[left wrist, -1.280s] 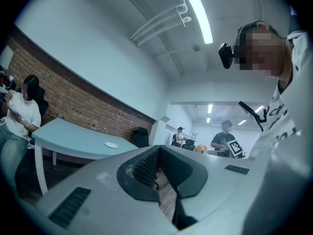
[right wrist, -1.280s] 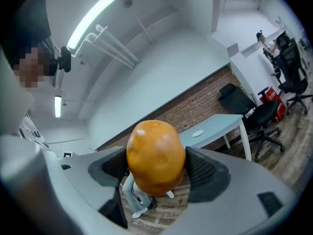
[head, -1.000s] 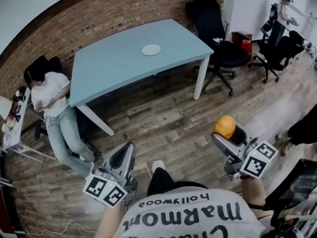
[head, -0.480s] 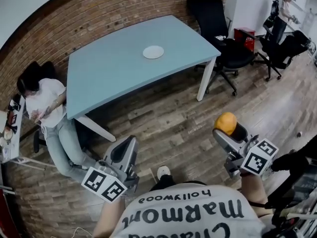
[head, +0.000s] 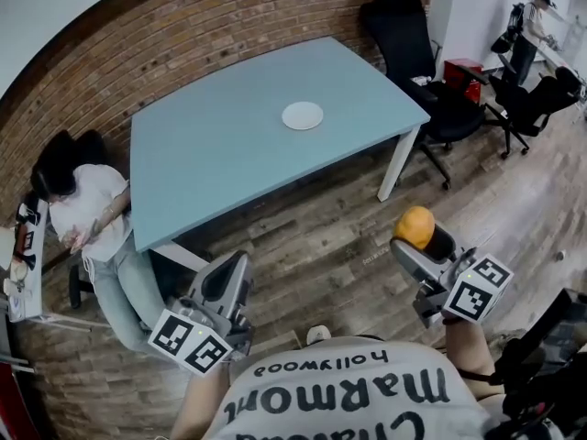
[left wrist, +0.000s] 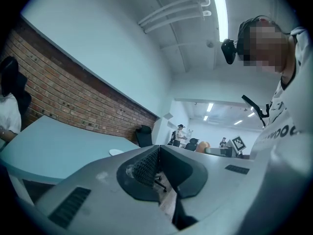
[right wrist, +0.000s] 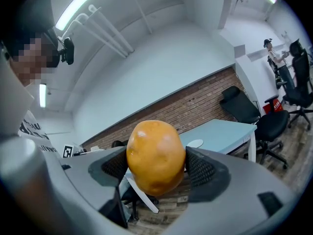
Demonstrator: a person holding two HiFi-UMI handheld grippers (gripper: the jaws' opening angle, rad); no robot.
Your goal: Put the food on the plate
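My right gripper (head: pixel 420 239) is shut on a round orange food item (head: pixel 415 228), held above the wood floor well short of the table. In the right gripper view the orange food (right wrist: pixel 156 156) fills the gap between the jaws of the right gripper (right wrist: pixel 156 166). A small white plate (head: pixel 302 115) lies alone on the light blue table (head: pixel 220 145); the plate (right wrist: pixel 195 143) shows small behind the food. My left gripper (head: pixel 226 287) hangs low at the left, shut with nothing between its jaws, as the left gripper view (left wrist: pixel 155 166) shows.
A seated person (head: pixel 83 209) is at the table's left end by the brick wall. Black office chairs (head: pixel 417 53) stand at the table's right end, with a red bin (head: pixel 463 70) behind. Another person (head: pixel 530 16) stands far right. Wood floor lies between me and the table.
The table and plate have shifted right and closer in the head view as I moved. Both grippers keep their hold and pose; the orange food stays clamped.
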